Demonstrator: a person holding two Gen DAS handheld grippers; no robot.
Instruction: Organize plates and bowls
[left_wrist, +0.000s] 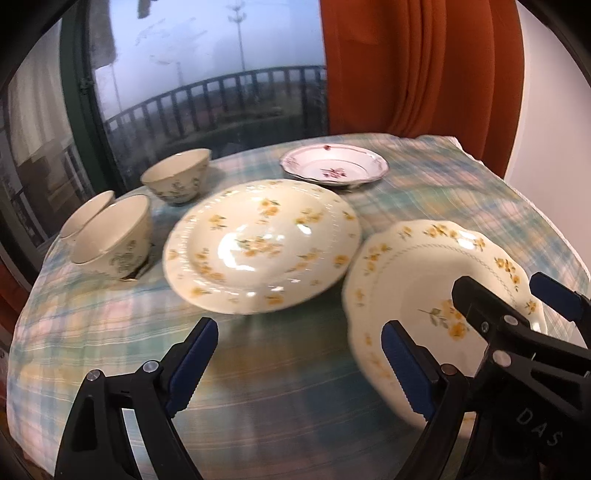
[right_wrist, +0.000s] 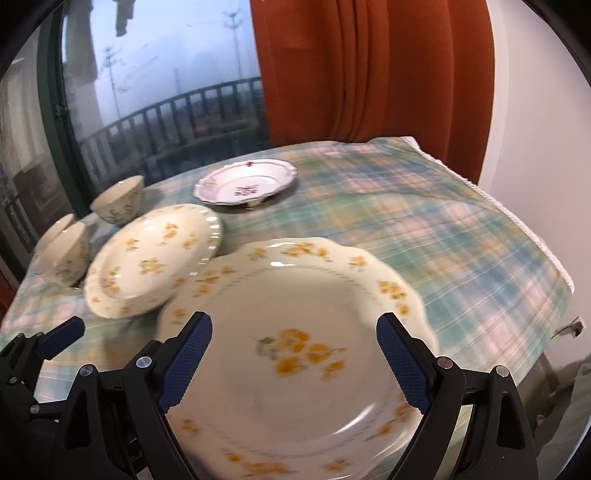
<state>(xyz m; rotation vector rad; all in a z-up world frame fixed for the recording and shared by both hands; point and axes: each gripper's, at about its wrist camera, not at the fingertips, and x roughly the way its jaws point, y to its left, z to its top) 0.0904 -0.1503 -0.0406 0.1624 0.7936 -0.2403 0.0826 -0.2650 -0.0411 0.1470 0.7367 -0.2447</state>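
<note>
A scalloped plate with yellow flowers (right_wrist: 295, 332) lies at the near right of the table; it also shows in the left wrist view (left_wrist: 417, 288). My right gripper (right_wrist: 293, 365) is open above it, fingers apart over its middle. A round yellow-flowered plate (left_wrist: 258, 243) lies mid-table, also in the right wrist view (right_wrist: 151, 262). A pink-flowered plate (left_wrist: 334, 168) lies at the back. Three bowls stand at the left: one at the back (left_wrist: 177, 181), two touching (left_wrist: 112, 236). My left gripper (left_wrist: 299, 369) is open and empty over the cloth near the front.
A plaid cloth (left_wrist: 110, 332) covers the table. A window with a railing outside and an orange curtain (left_wrist: 421, 66) stand behind it. The table's right edge (right_wrist: 524, 229) drops off near a white wall.
</note>
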